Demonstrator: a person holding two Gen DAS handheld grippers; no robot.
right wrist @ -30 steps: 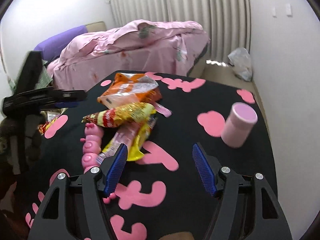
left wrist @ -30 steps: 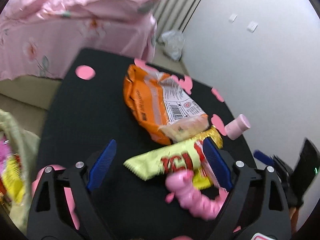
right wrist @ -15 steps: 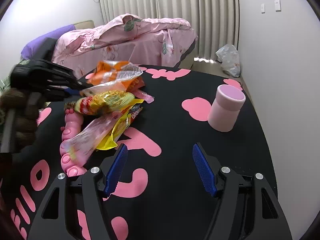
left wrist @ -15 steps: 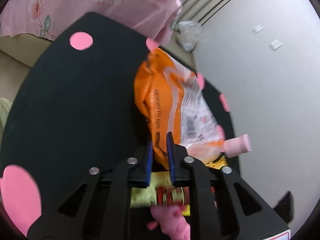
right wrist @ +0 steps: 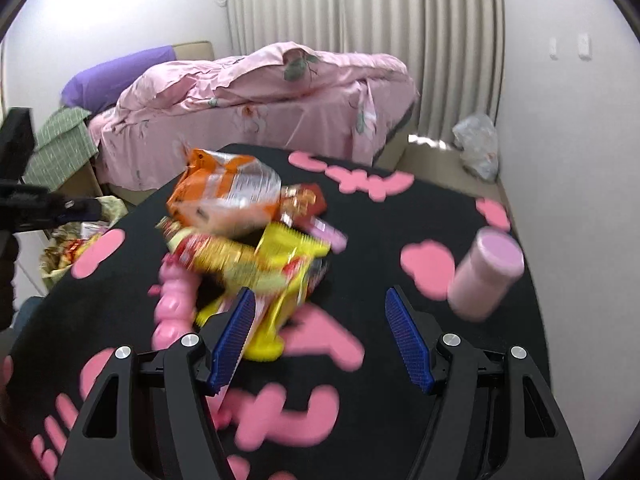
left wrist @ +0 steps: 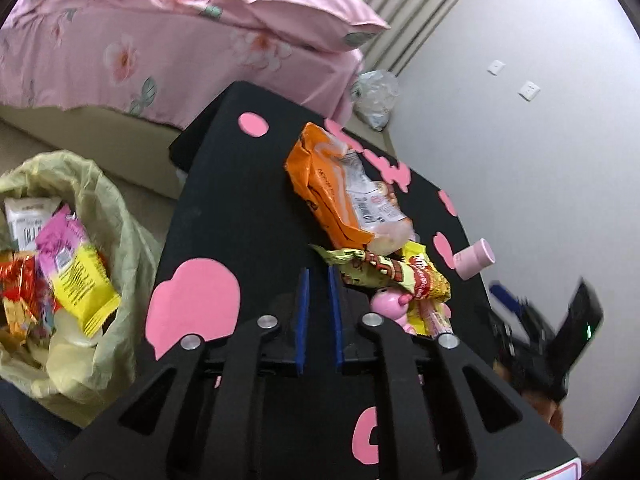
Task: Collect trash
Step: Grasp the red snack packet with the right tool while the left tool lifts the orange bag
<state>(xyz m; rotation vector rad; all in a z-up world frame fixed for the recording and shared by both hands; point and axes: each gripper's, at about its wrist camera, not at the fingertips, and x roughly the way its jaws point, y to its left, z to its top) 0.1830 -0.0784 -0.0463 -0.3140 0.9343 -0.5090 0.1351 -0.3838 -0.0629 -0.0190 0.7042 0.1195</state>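
An orange snack bag lies on the black table with a yellow-red wrapper and other wrappers piled beside it. My left gripper is shut with nothing between its blue pads, just left of the wrapper's tip. A bin with a yellow-green liner holding several wrappers stands left of the table. My right gripper is open above the table, its left pad over a yellow wrapper.
A pink caterpillar toy lies by the wrappers. A pink cylinder stands near the table's right edge. A pink bed is behind, a plastic bag by the wall.
My left gripper closed near the orange bag, then pulled back empty; the bin came into view. My right gripper moved left toward the pile of wrappers.
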